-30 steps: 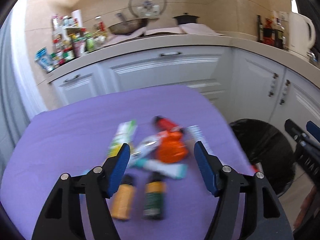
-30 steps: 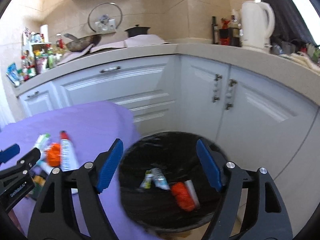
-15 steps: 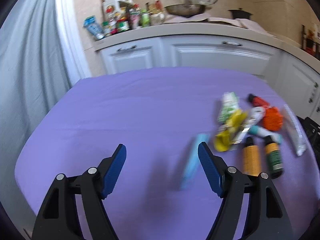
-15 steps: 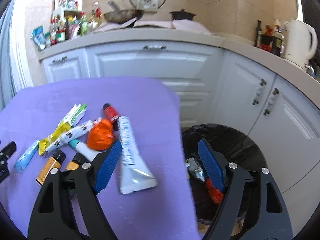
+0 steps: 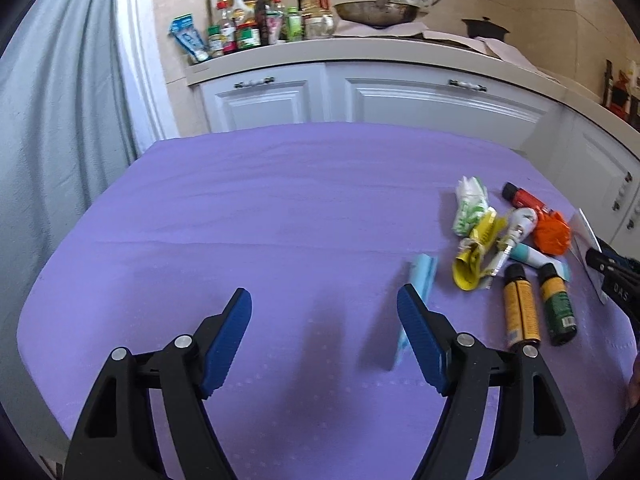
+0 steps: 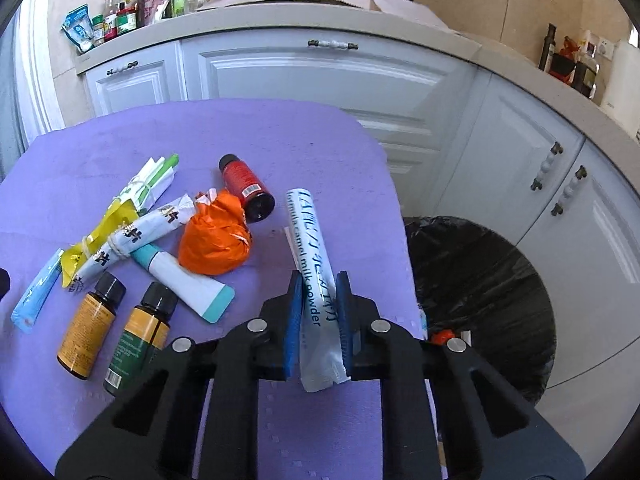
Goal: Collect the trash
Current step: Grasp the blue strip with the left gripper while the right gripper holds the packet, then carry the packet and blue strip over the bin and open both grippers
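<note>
The right claw (image 6: 317, 312) was closing on the white milk powder sachet (image 6: 316, 280) at the tabletop (image 6: 280, 132) edge beside the bin (image 6: 500, 280), pads already squeezing its lower half. It looked light, soft and a bit slick, so gripping mid-body made sense. The left claw (image 5: 324, 336) hung wide and empty near the blue sachet (image 5: 420, 280).

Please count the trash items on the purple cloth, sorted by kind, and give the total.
Small bottles: 3 (red, orange, green)
Tubes: 1 (white and teal)
Sachets and wrappers: 5 (milk powder, blue, yellow, white printed, green-white)
Crumpled orange bag: 1
Total: 10
</note>
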`<state>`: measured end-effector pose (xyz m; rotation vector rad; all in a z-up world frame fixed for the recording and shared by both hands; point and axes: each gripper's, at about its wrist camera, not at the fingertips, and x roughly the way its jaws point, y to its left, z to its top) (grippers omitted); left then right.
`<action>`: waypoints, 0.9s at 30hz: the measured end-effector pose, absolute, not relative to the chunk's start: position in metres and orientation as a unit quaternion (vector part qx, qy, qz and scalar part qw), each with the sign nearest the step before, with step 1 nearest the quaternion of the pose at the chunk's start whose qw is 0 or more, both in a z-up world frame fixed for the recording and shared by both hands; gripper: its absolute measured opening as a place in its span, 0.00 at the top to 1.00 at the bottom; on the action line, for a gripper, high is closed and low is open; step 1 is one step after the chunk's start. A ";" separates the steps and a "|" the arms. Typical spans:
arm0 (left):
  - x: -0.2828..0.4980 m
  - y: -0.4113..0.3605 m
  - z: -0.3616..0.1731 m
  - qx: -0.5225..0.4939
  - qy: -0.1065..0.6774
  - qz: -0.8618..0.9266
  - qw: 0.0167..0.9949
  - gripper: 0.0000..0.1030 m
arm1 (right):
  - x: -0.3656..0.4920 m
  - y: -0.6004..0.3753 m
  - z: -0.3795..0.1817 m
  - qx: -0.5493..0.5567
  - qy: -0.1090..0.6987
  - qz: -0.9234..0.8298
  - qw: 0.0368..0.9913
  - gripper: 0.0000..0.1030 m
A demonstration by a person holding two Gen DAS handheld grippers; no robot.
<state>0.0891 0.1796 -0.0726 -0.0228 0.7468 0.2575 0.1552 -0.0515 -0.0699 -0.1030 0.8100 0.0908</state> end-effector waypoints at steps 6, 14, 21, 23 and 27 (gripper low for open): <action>0.092 0.168 -0.077 -0.008 0.370 0.110 0.922 0.29 | 0.146 -0.060 -0.063 -0.035 0.378 0.042 0.924 0.87; 0.104 0.151 -0.090 0.020 0.403 0.078 0.912 0.45 | 0.134 -0.070 -0.056 -0.021 0.366 0.045 0.929 0.87; 0.107 0.146 -0.099 0.019 0.423 0.054 0.904 0.71 | 0.128 -0.077 -0.054 -0.014 0.361 0.048 0.931 0.87; 0.106 0.142 -0.099 0.027 0.421 0.052 0.905 0.82 | 0.127 -0.078 -0.054 -0.013 0.360 0.048 0.931 0.87; 0.104 0.142 -0.099 0.030 0.418 0.056 0.906 0.92 | 0.121 -0.077 -0.054 -0.013 0.358 0.049 0.932 0.87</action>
